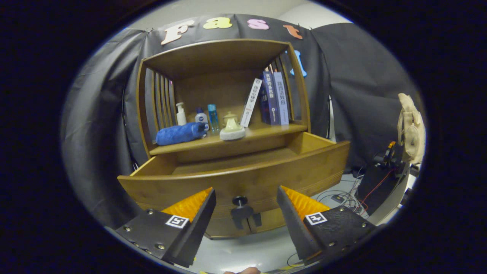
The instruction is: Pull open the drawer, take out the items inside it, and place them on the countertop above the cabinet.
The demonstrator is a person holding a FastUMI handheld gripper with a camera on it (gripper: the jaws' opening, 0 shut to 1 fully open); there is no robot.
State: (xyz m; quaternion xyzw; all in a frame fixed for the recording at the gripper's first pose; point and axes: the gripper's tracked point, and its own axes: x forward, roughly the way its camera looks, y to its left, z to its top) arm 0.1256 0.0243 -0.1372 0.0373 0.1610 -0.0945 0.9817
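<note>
A wooden cabinet (224, 68) stands ahead with its drawer (243, 177) pulled out towards me. The drawer's dark round knob (239, 200) sits between my two fingers, just beyond their tips and untouched. My gripper (246, 192) is open with nothing in it. The drawer's inside is hidden by its front panel. On the countertop (262, 132) above the drawer lie a rolled blue cloth (180, 133) and a pale lidded pot (231, 127). Behind them stand three small bottles (198, 116) and several books (268, 99), one leaning.
Black cloth hangs behind and beside the cabinet. To the right stand a dark device with cables (380, 179) and a beige cloth thing (411, 125). Cables lie on the floor to the right of the drawer.
</note>
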